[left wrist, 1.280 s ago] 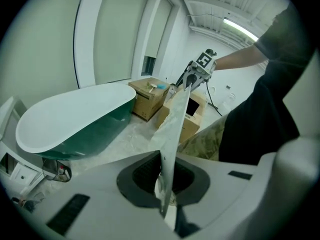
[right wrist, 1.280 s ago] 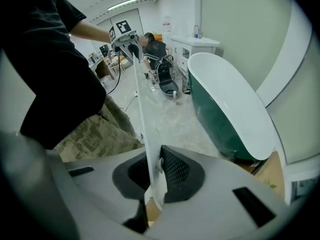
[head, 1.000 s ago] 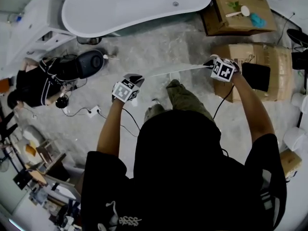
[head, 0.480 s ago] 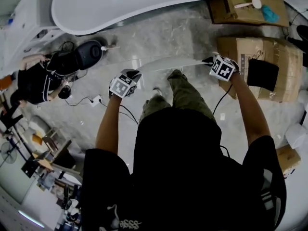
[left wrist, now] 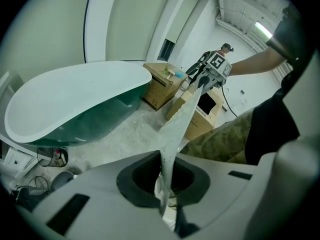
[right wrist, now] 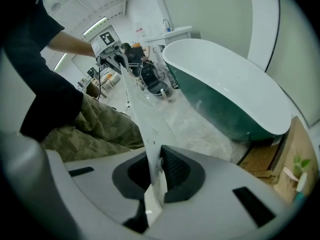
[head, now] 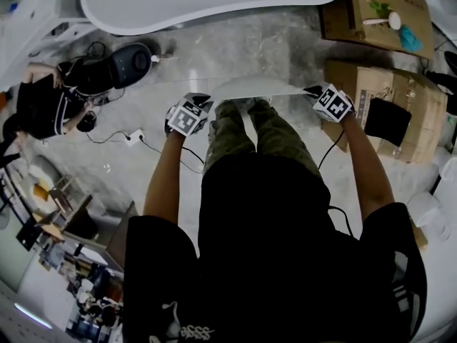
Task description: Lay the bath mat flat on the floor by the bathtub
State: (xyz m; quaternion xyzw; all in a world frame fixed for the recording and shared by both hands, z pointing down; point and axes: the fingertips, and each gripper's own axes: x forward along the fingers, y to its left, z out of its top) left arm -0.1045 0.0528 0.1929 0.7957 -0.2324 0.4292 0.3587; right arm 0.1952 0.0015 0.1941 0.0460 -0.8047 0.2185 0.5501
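The left gripper (head: 203, 100) and the right gripper (head: 312, 90) are each clamped tight on one end of the pale, translucent, thin plastic bath mat (head: 251, 87). In both gripper views the sheet runs straight out from between the closed jaws. The mat spans the gap between them as a taut band, up in the air over the person's knees in camouflage trousers (head: 275, 131). It is clear of the grey marbled floor (head: 235, 48).

Beyond it lies the bare floor, then the white oval bathtub with the dark green outside (head: 200, 2). The brown cardboard boxes (head: 375, 84) stand off to the right.

As I see it, this is the lowering step, and evenness matters most:
- Bring both ends down together.
- Keep enough pull that the middle doesn't sag and fold under.
- Hold the long edge parallel to the tub's side.
- Carry the mat forward of the feet first, or it will drape over the shoes.
- Let the edge nearer the tub touch down first, then roll the rest flat.
- Don't let go until the sheet lies flat on the floor.
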